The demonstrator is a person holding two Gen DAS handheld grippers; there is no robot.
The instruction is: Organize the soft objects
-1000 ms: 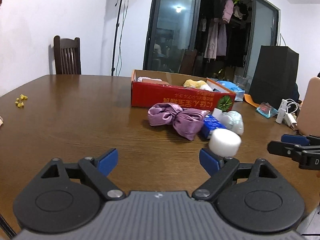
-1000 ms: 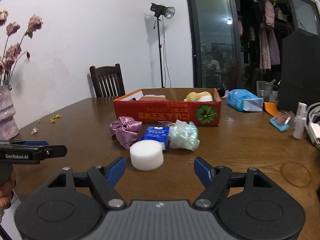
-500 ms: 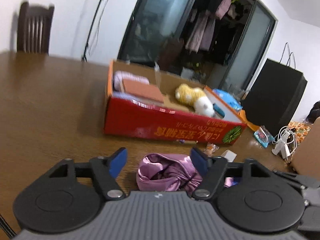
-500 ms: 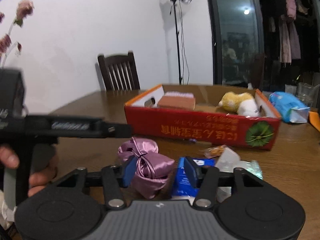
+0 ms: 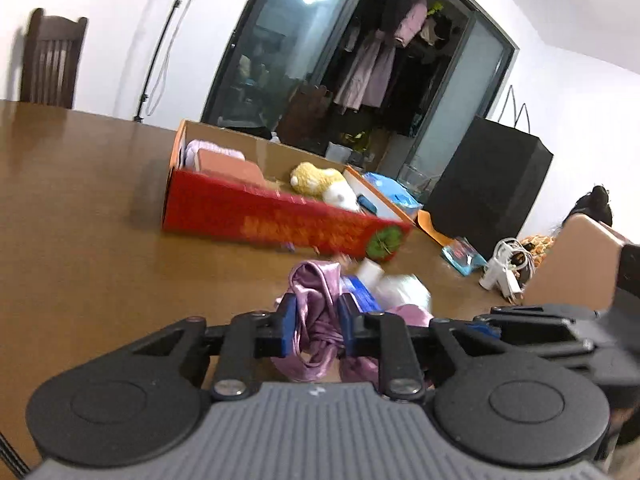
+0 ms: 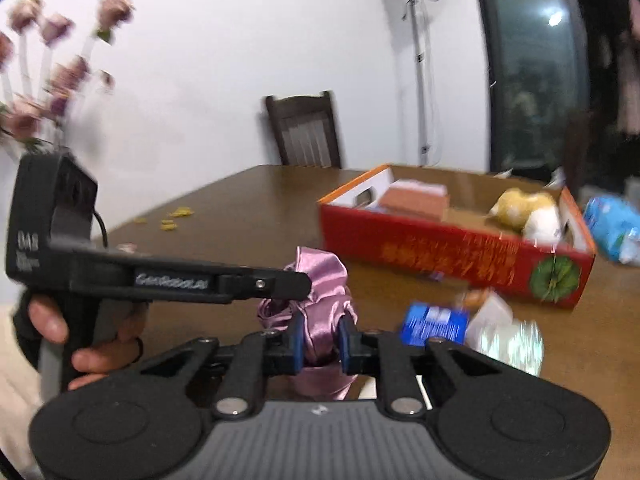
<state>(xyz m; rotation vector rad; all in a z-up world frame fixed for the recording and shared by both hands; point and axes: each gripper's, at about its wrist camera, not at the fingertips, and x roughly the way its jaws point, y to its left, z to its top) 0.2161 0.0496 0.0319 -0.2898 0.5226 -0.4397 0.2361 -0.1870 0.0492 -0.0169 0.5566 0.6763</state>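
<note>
— Reading any writing? Only pale lettering on the side of the left gripper, perhaps "GenRobot.AI", and orange characters along the red wall of the cardboard box, too smeared to make out.

— Where is the task's thing? The purple satin bow sits on the wooden table, just in front of the box's near wall. Its long axis runs roughly along that wall, one glossy, gathered end in each gripper.

— So both grip it? Yes. The left gripper's jaws have just been closing and now pinch crumpled fabric between blue pads; the right gripper has just been closing too and squeezes the other end.

— Anything else by the box? A blue packet and a shiny crinkled wrapper near its front; a yellow plush toy inside.
</note>
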